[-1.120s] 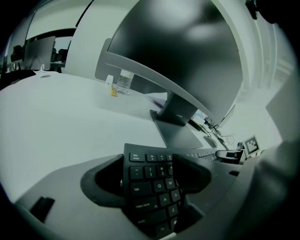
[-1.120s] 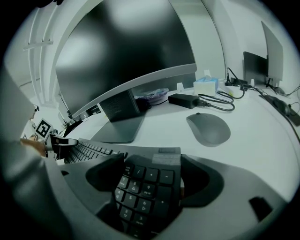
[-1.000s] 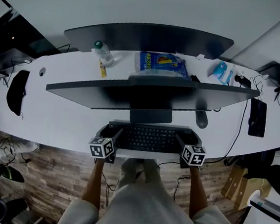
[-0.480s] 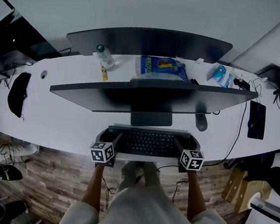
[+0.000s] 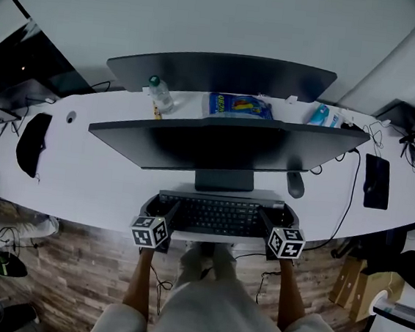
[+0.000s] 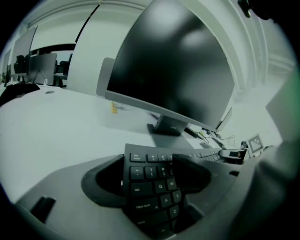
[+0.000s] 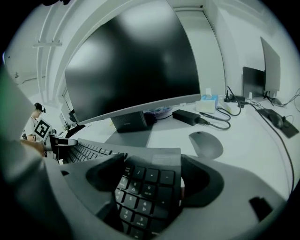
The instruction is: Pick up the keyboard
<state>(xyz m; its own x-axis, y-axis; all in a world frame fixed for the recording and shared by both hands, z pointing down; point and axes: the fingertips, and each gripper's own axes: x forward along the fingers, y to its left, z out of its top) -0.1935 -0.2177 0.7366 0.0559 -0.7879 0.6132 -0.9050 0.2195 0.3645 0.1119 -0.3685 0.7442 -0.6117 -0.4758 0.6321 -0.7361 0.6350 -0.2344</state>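
Observation:
A dark keyboard (image 5: 219, 215) lies crosswise at the near edge of the white desk (image 5: 87, 186), just in front of the monitor's stand (image 5: 224, 179). My left gripper (image 5: 164, 213) is shut on its left end; in the left gripper view (image 6: 147, 176) the tab and caps-lock keys (image 6: 143, 197) sit between the two jaws. My right gripper (image 5: 273, 222) is shut on the right end, with the number pad (image 7: 145, 187) clamped between its jaws (image 7: 152, 180). The keyboard looks slightly raised off the desk.
A wide dark monitor (image 5: 217, 144) overhangs the keyboard's far side. A grey mouse (image 5: 295, 183) lies to the right, and a power adapter (image 7: 187, 116) with cables behind it. A water bottle (image 5: 160, 94), snack bag (image 5: 237, 106) and tissue box (image 5: 322, 115) sit at the back.
Both grippers and the keyboard have come a little toward the desk's near edge. The head view has shifted, so the desk sits lower in the frame.

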